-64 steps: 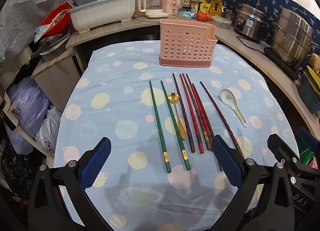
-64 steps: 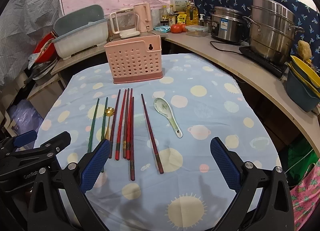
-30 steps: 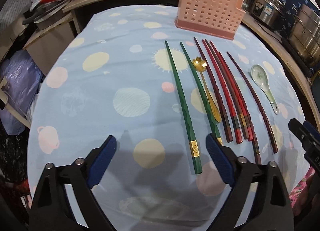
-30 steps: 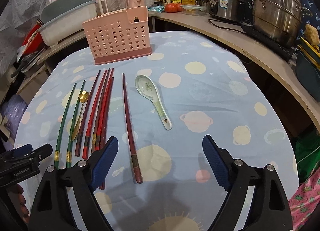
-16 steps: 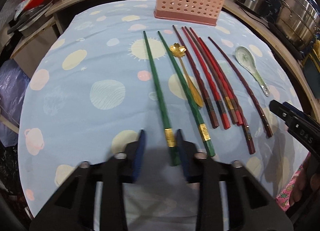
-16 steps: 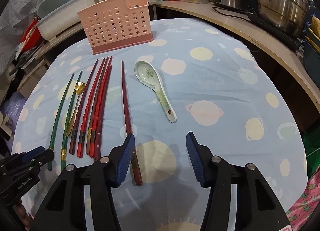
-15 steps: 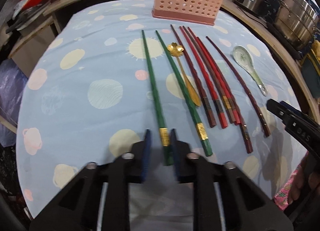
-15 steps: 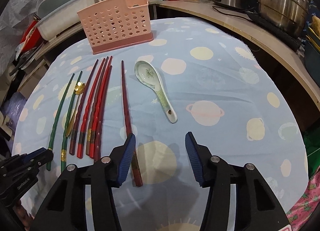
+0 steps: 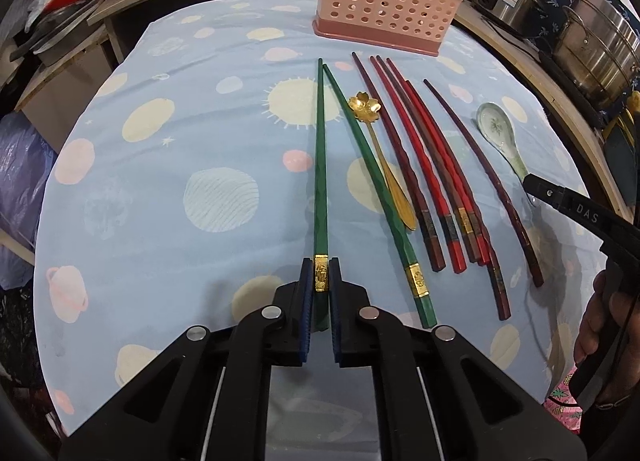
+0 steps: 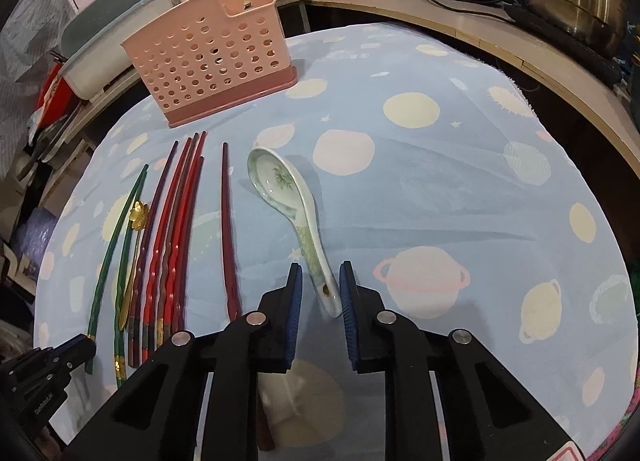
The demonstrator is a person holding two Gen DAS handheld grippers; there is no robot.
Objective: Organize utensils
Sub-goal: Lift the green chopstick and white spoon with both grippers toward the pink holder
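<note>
Both claws have narrowed since half a second ago. I have the left claw (image 9: 319, 293) clenched on the butt of one green chopstick (image 9: 321, 165), at its gold band; it's light, stiff and slick, so a grip that far back may let it swing. My right claw (image 10: 320, 301) straddles the ceramic spoon (image 10: 288, 213) handle, one pad touching, not yet clamped; it's brittle and glazed. Beyond stands the pink caddy (image 10: 212, 57).

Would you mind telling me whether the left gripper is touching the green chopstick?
Touching. The left wrist view shows the left gripper with both blue pads closed flush against the leftmost green chopstick at its gold band.
</note>
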